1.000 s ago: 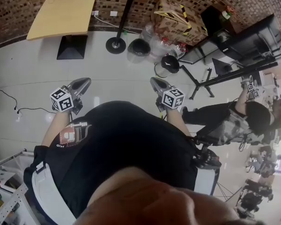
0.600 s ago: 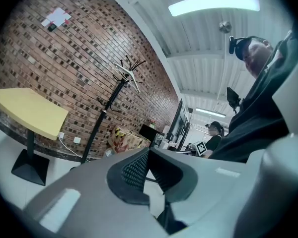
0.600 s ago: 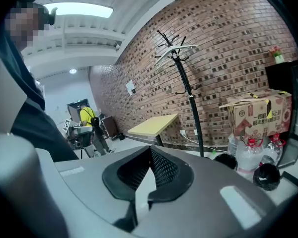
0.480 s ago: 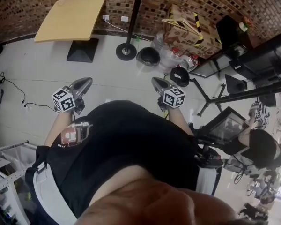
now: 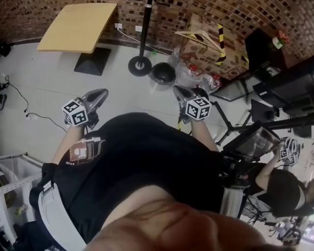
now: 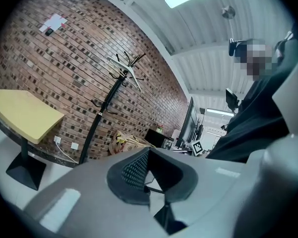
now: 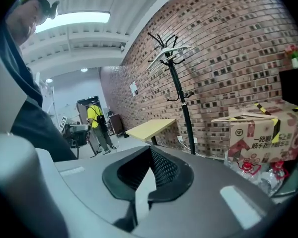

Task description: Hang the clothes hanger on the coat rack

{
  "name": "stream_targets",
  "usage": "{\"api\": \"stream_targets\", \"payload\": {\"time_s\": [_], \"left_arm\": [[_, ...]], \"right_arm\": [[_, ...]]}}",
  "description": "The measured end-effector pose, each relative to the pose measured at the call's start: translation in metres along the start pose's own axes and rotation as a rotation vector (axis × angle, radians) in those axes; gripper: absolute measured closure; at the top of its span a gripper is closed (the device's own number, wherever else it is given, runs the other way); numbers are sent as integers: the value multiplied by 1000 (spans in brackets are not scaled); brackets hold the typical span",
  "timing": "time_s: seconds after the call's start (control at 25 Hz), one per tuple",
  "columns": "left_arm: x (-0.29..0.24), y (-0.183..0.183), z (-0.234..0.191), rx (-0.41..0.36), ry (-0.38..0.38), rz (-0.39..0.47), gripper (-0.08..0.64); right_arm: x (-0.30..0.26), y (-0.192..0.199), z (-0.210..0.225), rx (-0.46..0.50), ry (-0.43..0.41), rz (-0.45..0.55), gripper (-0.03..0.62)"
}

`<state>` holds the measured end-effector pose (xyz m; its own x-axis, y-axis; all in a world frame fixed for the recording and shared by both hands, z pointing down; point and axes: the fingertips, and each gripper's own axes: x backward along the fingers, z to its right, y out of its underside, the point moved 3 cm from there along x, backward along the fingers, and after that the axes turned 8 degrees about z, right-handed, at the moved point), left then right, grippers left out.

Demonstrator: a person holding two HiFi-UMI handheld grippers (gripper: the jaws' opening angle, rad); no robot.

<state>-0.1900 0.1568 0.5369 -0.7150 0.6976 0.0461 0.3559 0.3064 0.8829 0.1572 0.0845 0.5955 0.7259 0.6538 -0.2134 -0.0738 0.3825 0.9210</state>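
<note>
Looks done, or all but done, judging by how things lie. Can make out a pale clothes hanger (image 6: 129,72) slung over the top prongs of the coat rack (image 6: 101,118), left of centre in the left gripper view and upper middle in the right gripper view, against the brick wall (image 6: 49,63). Cannot tell from either view how firmly hooked, only perched at the crown and tilted. Finds the left gripper (image 6: 148,178) closed, pads together with nothing between; same for the right gripper (image 7: 145,178), pinched on nothing. In the head view, places both grippers at mid-frame, one to each side of the black-shirted torso (image 5: 141,161), well apart from the rack's pole at top centre. Leaves nothing obvious to carry; at most, probably, a check that the hanger sits firm.
</note>
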Motion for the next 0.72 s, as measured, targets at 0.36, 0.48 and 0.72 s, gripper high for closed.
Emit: {"api": "stream_targets", "payload": {"time_s": [0.36,0.48,0.72], "left_arm": [[-59,-7,-52,32,78,-27,558],[-81,-18,-87,34,141,-30,558],[-115,-62,-165,15,261,-52,558]], "right_arm": [[-21,-4,37,-17,79,-18,578],[-39,-17,48,-4,143,-6,578],[-99,-52,53,-3,249,44,578]]}}
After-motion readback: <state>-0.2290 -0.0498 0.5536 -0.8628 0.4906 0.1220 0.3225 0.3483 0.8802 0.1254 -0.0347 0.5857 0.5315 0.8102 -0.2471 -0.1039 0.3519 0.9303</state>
